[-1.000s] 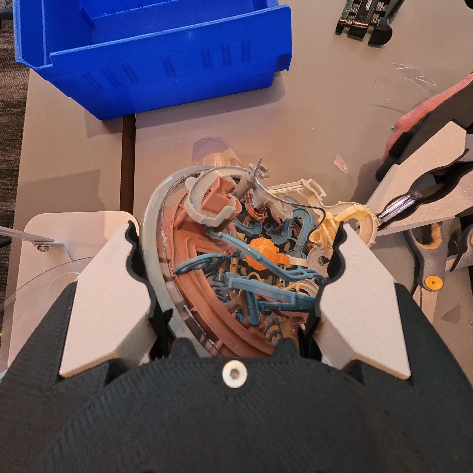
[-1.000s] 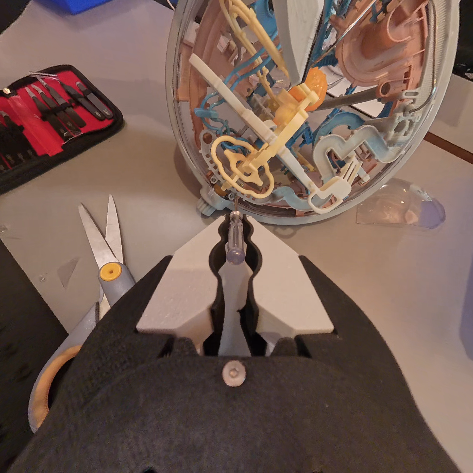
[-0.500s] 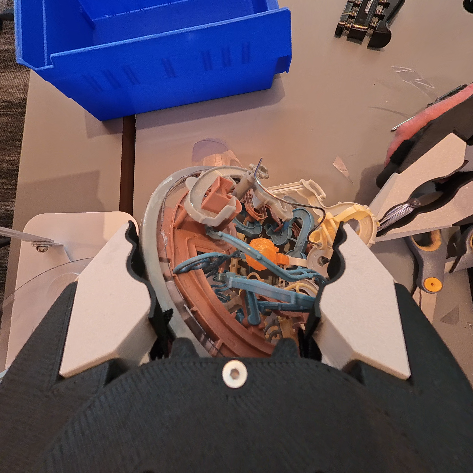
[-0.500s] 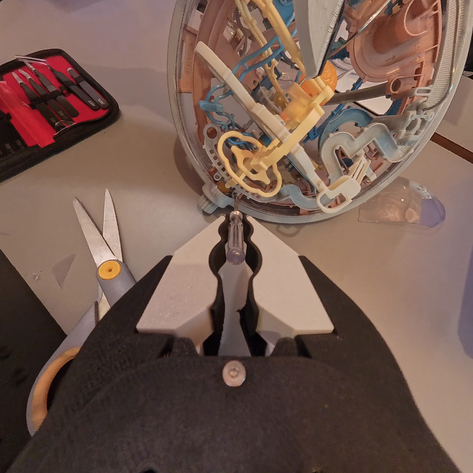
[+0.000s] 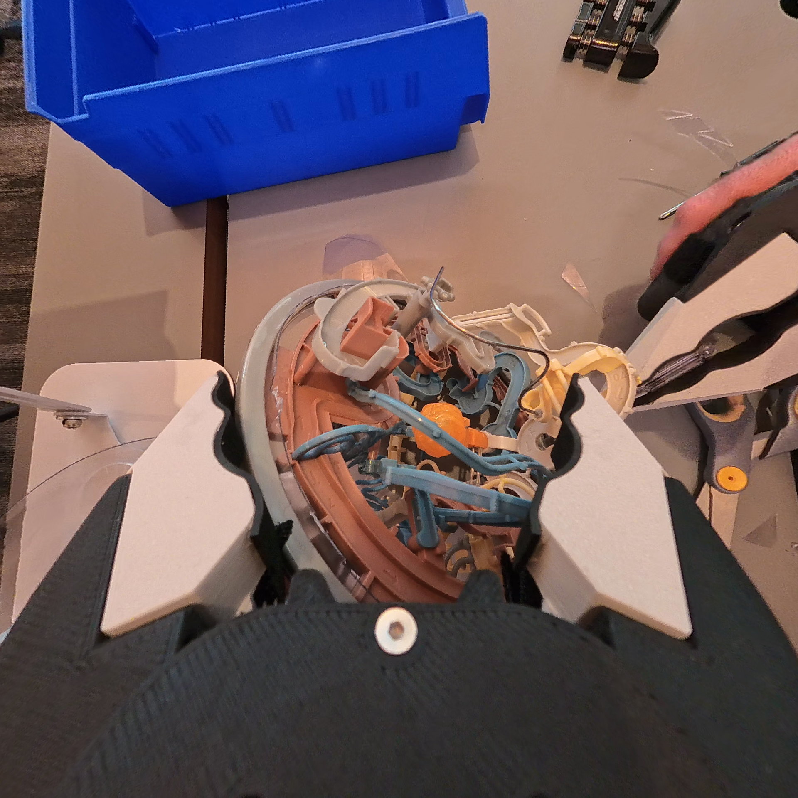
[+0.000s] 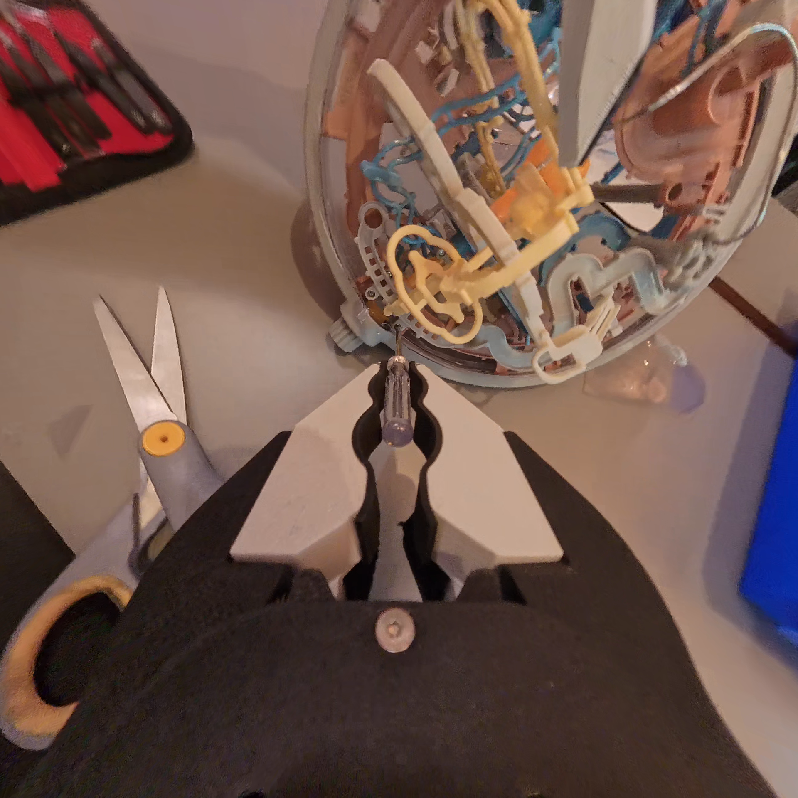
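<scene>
A clear maze ball half [image 5: 388, 436] with brown, blue, cream and orange plastic tracks stands on edge on the beige table [image 5: 539, 207]. My left gripper [image 5: 397, 388] is shut on it, one finger on its grey rim, the other inside among the tracks. The ball also shows in the right wrist view [image 6: 539, 194]. My right gripper [image 6: 398, 371] is shut on a small screwdriver [image 6: 395, 406] with a clear handle. Its thin tip touches the ball's lower rim beside a grey knob [image 6: 345, 334]. The right gripper shows at the right edge of the left wrist view [image 5: 673, 367].
A blue bin [image 5: 259, 86] stands at the back. Grey scissors [image 6: 147, 423] with an orange pivot lie left of my right gripper. A red and black tool case [image 6: 73, 108] lies at far left. A clear shell piece [image 6: 639, 384] lies by the ball. Black tools [image 5: 617, 39] lie at the back right.
The right gripper with the screwdriver has moved closer to the ball's lower rim and swung slightly, so the tip now sits at the rim. The left gripper and ball have held still.
</scene>
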